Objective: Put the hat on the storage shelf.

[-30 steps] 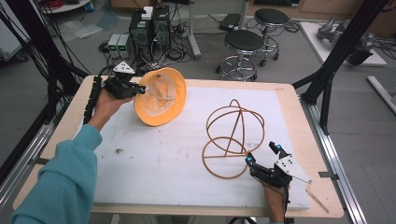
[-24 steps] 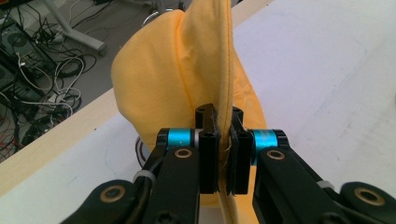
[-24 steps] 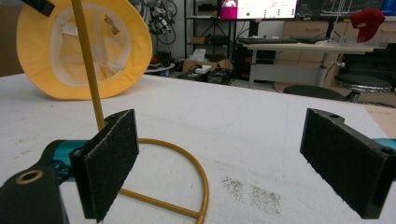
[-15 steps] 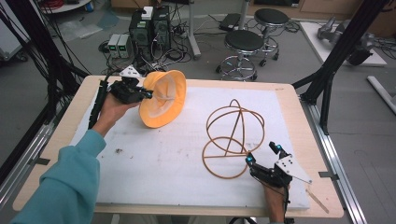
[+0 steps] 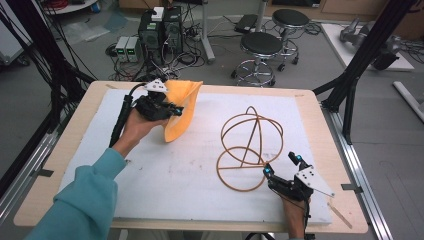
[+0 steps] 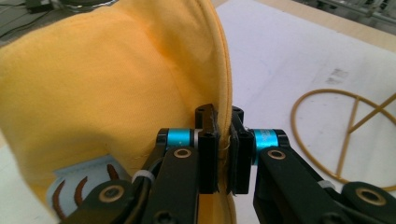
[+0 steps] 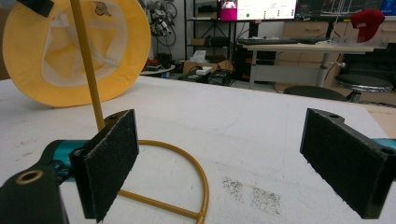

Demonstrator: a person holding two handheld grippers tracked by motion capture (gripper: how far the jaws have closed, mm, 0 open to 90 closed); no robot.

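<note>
A yellow bucket hat is lifted off the white mat at the back left, tilted on its side. My left gripper is shut on its brim, the two black pads pinching the fabric edge. The hat shows its pale inside in the right gripper view. A gold wire sphere stand rests on the mat right of centre. My right gripper sits low at the front right, just beside the stand's base ring, jaws wide open with nothing between them.
A white mat covers the wooden table. Black frame posts stand at the table's corners. Stools and electronics boxes stand on the floor beyond the far edge.
The left hand has carried the hat to the right, toward the wire stand, and turned it more edge-on. The right gripper has stayed where it was.
</note>
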